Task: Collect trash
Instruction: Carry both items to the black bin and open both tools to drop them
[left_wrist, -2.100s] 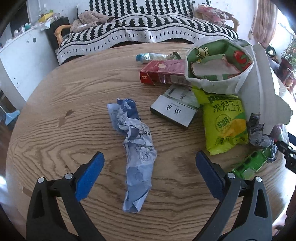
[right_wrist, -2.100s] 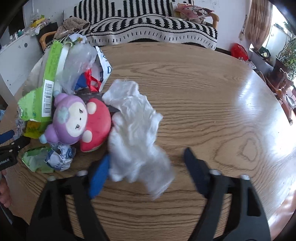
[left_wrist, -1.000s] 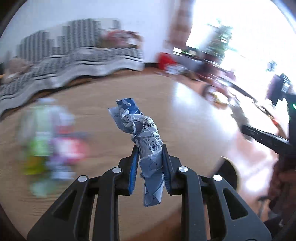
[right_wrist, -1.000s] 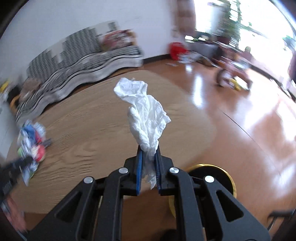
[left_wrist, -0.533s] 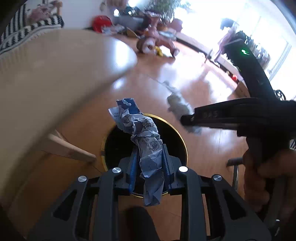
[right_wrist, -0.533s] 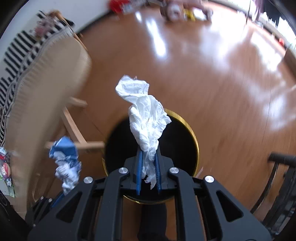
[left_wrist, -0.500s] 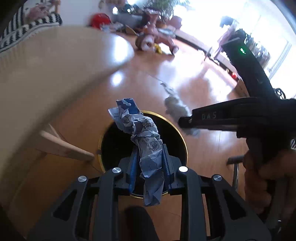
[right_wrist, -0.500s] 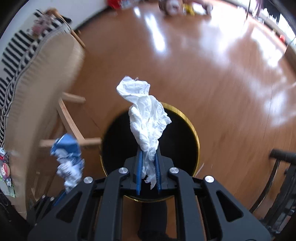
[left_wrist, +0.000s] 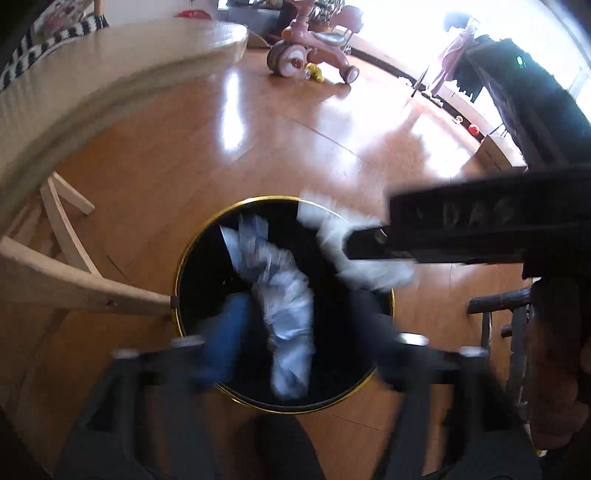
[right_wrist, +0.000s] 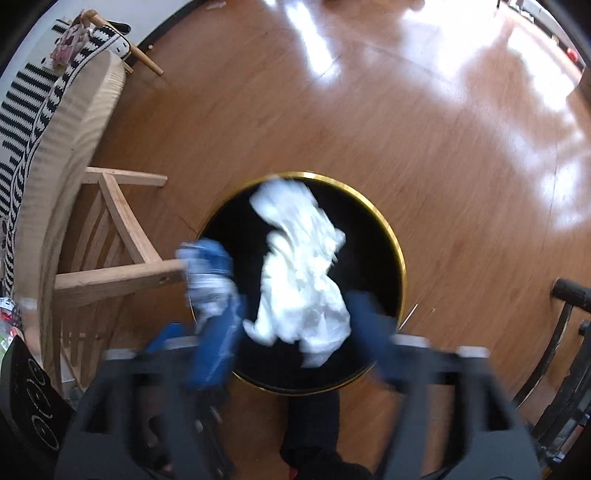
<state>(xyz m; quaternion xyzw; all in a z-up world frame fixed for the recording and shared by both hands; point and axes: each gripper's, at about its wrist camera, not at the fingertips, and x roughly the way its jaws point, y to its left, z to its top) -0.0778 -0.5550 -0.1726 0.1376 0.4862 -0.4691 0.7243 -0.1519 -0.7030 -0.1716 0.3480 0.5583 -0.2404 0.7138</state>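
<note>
A black bin with a gold rim (left_wrist: 179, 280) stands on the floor right under both grippers. My left gripper (left_wrist: 299, 321) is over its mouth, jaws opening and blurred. The crumpled blue-and-white wrapper (left_wrist: 284, 291) hangs loose between them, no pad pressing it. My right gripper (right_wrist: 295, 321) is also opening above the bin rim (right_wrist: 393, 240), and the white tissue (right_wrist: 303, 269) is coming free between its blue fingers (right_wrist: 218, 347). The right wrist view shows the wrapper (right_wrist: 207, 266) at the left. The left wrist view shows the tissue (left_wrist: 362, 266) below the right gripper's black body (left_wrist: 480, 232).
The round wooden table's edge (left_wrist: 110, 70) and its pale wooden legs (right_wrist: 122, 236) stand just left of the bin. A pink tricycle (left_wrist: 310, 48) is on the shiny wood floor beyond. Black metal legs (right_wrist: 565, 332) are at the right. A dark shoe (right_wrist: 314, 424) is beside the bin.
Both pairs of jaws have sprung apart and let go of the wrapper and the tissue, which now drop toward the bin mouth. The bin looks a little nearer.
</note>
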